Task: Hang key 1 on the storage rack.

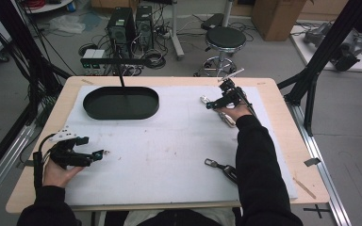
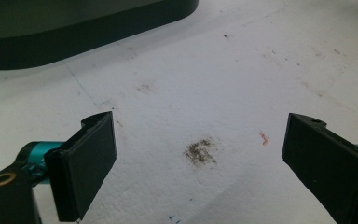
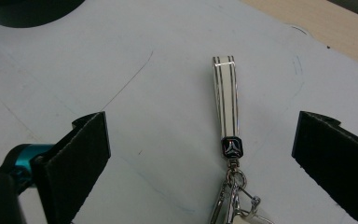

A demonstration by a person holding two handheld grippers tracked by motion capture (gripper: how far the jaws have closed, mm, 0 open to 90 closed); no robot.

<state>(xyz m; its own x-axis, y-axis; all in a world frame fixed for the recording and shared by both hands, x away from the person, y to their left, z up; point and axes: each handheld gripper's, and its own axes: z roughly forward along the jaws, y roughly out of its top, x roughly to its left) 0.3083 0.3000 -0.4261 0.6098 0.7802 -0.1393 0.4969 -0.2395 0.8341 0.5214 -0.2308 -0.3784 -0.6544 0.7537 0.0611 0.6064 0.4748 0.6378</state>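
Left gripper (image 1: 104, 152), near the black tray (image 1: 121, 102): jaws wide apart, holding nothing. Right gripper (image 3: 200, 154), right of the tray: jaws wide apart, empty, with the white keychain strap (image 3: 225, 95) lying on the mat between them.

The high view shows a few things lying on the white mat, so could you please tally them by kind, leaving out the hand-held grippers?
Black oval tray: 1
White-strap keychain, between the open jaws of the right hand-held gripper: 1
Dark keychain, near the table's front edge beside the right sleeve: 1
Total: 3
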